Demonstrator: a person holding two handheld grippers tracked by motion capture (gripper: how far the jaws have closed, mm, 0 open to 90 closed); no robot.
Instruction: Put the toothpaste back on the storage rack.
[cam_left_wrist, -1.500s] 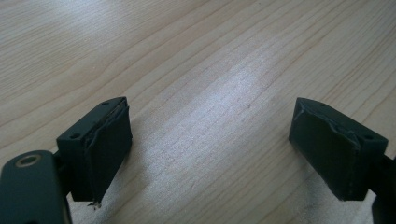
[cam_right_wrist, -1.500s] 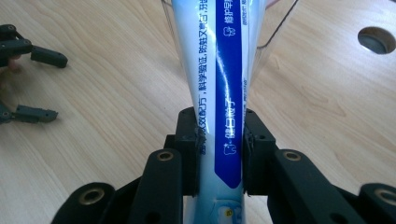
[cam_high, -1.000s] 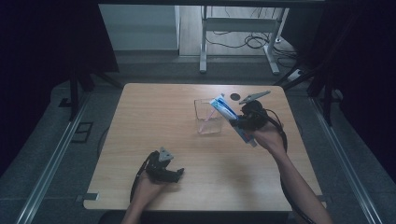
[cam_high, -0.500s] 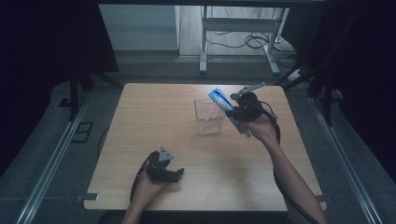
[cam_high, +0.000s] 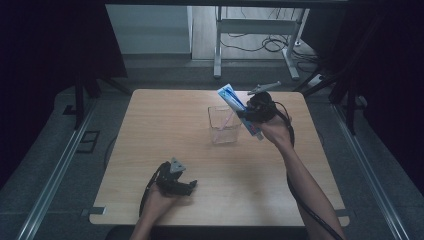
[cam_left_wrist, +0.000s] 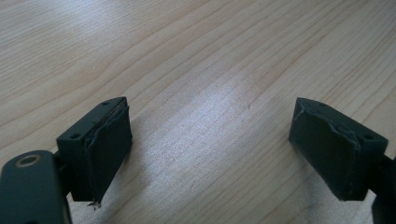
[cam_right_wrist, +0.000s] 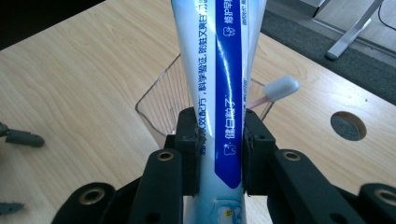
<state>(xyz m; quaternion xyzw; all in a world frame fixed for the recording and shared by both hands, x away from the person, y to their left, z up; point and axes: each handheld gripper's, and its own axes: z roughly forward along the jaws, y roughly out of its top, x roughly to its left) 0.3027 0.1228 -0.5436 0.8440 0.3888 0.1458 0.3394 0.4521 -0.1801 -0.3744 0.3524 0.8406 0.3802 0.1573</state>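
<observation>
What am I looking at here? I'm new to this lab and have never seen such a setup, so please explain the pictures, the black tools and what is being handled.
A person sits at a wooden table and holds a hand tool with two black jaws in each hand. The high view comes from a fixed camera above the table. The other two come from small cameras riding on the tools, looking along their jaws.

The left gripper rests low over bare wood, its jaws wide apart with nothing between them. The right gripper is clamped on a blue and white toothpaste tube, held up beside a clear plastic cup. A toothbrush with a pale head leans in that cup. Near the table's far edge there is a round hole.
</observation>
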